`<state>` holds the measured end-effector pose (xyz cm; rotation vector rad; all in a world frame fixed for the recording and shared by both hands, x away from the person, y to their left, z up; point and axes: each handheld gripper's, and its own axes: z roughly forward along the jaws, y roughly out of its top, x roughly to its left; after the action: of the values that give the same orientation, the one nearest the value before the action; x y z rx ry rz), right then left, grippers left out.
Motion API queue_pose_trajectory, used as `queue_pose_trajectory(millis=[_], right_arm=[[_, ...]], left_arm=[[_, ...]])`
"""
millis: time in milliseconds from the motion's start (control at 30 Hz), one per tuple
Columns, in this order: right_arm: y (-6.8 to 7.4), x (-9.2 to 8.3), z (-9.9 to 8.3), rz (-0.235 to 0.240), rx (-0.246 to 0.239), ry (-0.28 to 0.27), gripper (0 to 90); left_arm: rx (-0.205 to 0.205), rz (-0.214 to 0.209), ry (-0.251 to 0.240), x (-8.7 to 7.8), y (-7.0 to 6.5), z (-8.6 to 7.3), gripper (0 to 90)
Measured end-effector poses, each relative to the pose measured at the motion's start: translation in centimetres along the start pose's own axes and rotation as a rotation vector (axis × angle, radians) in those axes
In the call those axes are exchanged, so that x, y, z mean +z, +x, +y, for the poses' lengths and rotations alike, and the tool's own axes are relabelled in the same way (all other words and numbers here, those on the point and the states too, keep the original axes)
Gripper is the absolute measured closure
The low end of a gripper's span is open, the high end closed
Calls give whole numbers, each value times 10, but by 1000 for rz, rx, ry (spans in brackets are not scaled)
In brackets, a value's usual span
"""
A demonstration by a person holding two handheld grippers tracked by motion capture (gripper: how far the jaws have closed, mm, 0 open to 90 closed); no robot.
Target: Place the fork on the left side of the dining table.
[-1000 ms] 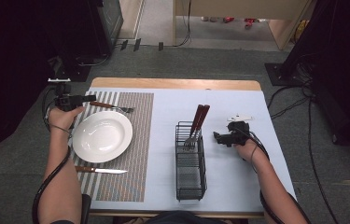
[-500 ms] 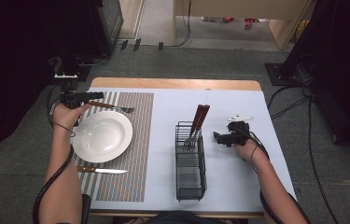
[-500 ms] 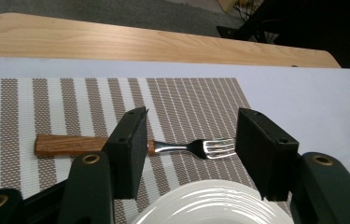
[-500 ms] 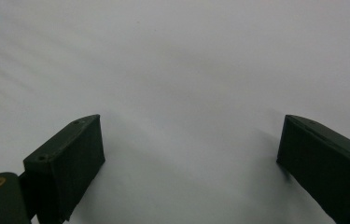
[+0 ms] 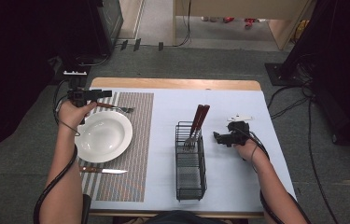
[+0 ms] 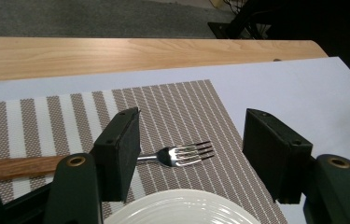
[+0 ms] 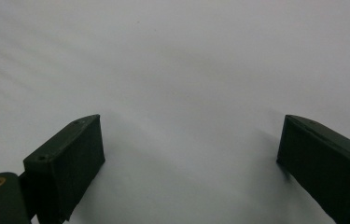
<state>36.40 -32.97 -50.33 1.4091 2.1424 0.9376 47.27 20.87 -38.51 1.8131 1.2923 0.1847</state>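
Wooden-handled steel fork [image 6: 182, 154] lying flat on the striped woven placemat [image 6: 172, 107], just beyond the far rim of the round white ribbed plate [image 6: 182, 207], near the far left corner of the tabletop [image 5: 172, 84]. Wood-handled knife [image 5: 102, 170] on the same placemat, at the near side of the plate. Black wire basket [image 5: 190, 161] at the middle, holding red-brown handled cutlery upright.

Compared with a second ago: left gripper [image 6: 191, 154] lifted off the fork and drawn back toward the far left corner, fingers just opened, nothing between them; fork left on the placemat. Right gripper [image 7: 189, 158] unmoved.

Left hand [image 5: 72, 114] raised, gripper pointing level across the placemat. Right hand [image 5: 245, 147] low beside the basket, fingers wide apart and empty over the pale cover.
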Motion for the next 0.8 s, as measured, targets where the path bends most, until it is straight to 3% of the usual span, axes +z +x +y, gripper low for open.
queue_pose_trajectory(millis=[533, 800], right_arm=[[0, 0, 0, 0, 0, 0, 66], [0, 0, 0, 0, 0, 0, 66]], left_arm=[[102, 11, -1, 13, -34, 1, 331], [153, -23, 11, 26, -54, 0, 317]])
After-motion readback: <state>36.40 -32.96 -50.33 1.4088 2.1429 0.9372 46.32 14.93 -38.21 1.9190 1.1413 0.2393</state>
